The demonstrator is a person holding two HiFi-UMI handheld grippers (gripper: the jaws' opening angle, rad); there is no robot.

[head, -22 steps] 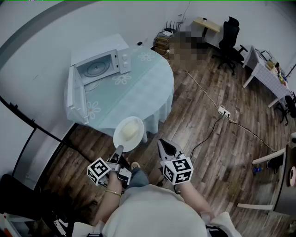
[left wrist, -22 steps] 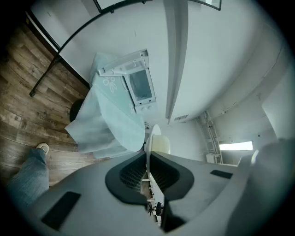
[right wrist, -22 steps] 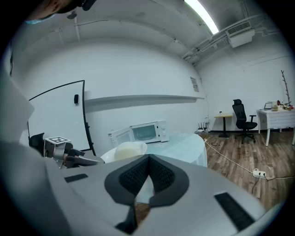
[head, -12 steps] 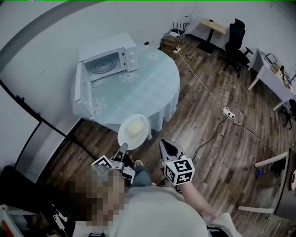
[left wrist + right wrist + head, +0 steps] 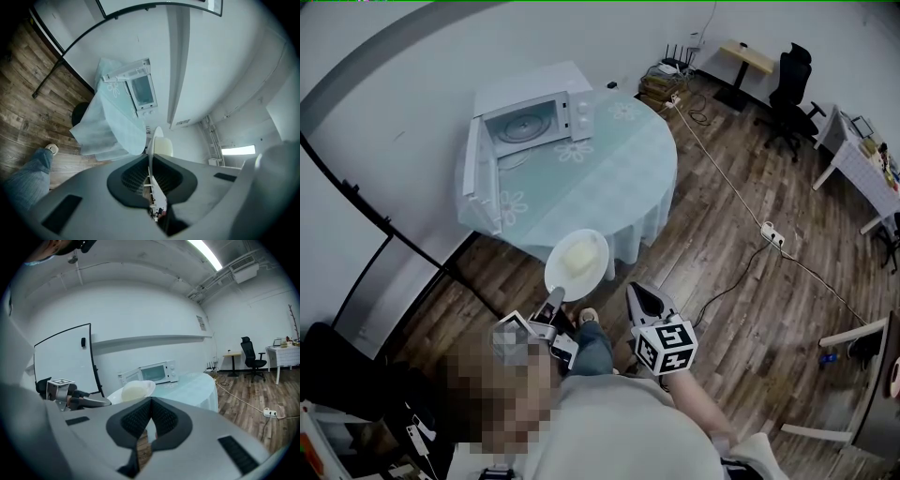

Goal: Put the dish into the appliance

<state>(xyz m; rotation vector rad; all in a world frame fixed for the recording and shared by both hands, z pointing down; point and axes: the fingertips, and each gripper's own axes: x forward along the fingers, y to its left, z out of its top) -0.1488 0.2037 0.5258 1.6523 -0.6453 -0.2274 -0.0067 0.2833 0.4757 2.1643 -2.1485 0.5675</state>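
A white plate [image 5: 577,261] with a pale mound on it hangs just off the near edge of the round table [image 5: 609,178]. My left gripper [image 5: 556,294] is shut on the plate's near rim. In the left gripper view the plate [image 5: 155,143] stands edge-on between the jaws of the left gripper [image 5: 151,161]. The white microwave [image 5: 534,114] stands at the table's far side, its door [image 5: 472,167] swung wide open to the left. My right gripper [image 5: 631,291] is shut and empty, beside the plate on its right. From the right gripper view, the plate [image 5: 136,390] lies ahead of the right gripper [image 5: 149,401].
The table wears a pale blue cloth that hangs down over its edge [image 5: 633,239]. A white power strip [image 5: 771,233] and its cable lie on the wood floor to the right. A desk and black office chair [image 5: 794,75] stand far back. My shoe [image 5: 586,317] shows under the plate.
The table and microwave have drawn nearer in the head view. The plate, still held in my left gripper, now reaches the table's near edge. The right gripper keeps its place beside it.
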